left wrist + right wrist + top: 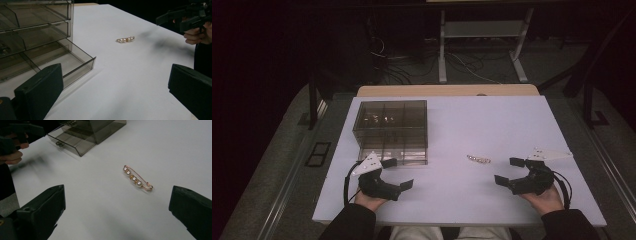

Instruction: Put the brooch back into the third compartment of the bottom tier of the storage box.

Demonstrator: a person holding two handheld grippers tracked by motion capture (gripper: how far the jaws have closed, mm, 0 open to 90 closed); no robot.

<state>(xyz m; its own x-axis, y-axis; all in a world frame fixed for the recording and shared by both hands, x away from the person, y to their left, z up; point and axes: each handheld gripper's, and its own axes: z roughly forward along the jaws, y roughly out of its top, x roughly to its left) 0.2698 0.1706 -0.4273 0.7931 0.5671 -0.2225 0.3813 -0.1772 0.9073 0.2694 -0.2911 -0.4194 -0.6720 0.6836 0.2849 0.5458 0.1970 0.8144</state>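
While both spread: two grippers, left gripper (397, 173), right gripper (508, 171); one pearl pin (137, 178); one drawer box (391, 120).

We count 1 white table (472, 200). On it stands 1 smoky clear drawer box (391, 131), and 1 of its drawers (75, 62) is pulled out at the bottom. In the high view its top shows 3 columns of compartments; we cannot tell how many drawers it has in all. We see 1 gold pin (137, 178) lying flat on the table, and on it we count 4 pearls in the right gripper view. There are 2 grippers, the left gripper (398, 174) and the right gripper (508, 171), each with 2 black jaws set apart. We count 2 hands, 1 behind each gripper.
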